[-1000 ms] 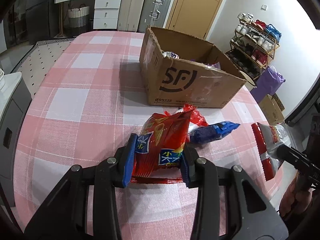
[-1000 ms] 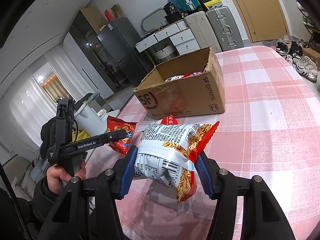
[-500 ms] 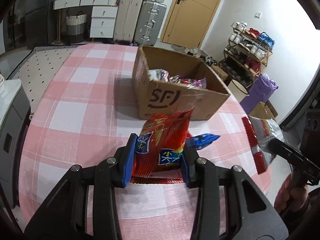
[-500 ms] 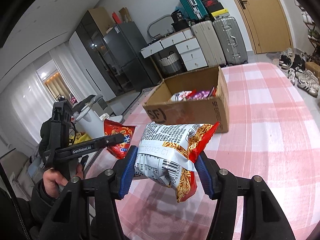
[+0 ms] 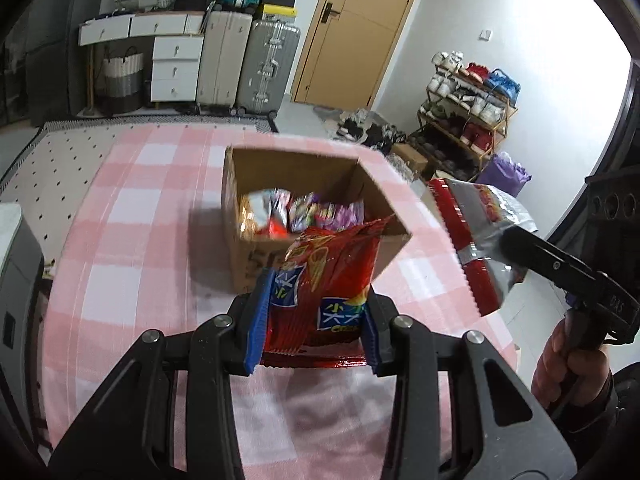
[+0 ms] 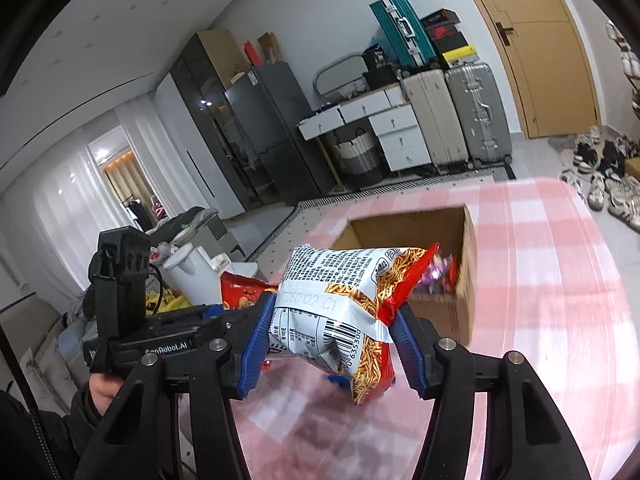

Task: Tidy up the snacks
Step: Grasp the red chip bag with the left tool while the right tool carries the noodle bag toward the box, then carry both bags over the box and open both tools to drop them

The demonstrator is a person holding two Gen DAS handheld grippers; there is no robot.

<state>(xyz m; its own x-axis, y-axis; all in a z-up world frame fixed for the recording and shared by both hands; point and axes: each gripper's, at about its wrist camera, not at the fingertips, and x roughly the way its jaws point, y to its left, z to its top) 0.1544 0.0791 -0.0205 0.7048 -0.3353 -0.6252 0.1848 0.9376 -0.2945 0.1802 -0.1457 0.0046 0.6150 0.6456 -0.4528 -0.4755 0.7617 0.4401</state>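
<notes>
My left gripper (image 5: 316,320) is shut on a red snack bag (image 5: 328,276), held in the air in front of the open cardboard box (image 5: 296,172). Several snack packets (image 5: 304,212) lie inside the box. My right gripper (image 6: 332,340) is shut on a white and red noodle snack bag (image 6: 340,304), also lifted, with the box (image 6: 468,264) just behind it. In the left wrist view that bag (image 5: 480,216) hangs to the right of the box. A blue packet (image 6: 336,379) peeks out on the table under it.
The box stands on a table with a pink checked cloth (image 5: 140,240). Behind it are suitcases (image 5: 248,64), white drawers (image 5: 176,68), a wooden door (image 5: 360,28) and a shoe rack (image 5: 468,104). A person's hand (image 5: 568,356) grips the right tool's handle.
Both grippers have risen with their bags and come closer to the box. I now look down into the box, and the table has dropped lower in both views.
</notes>
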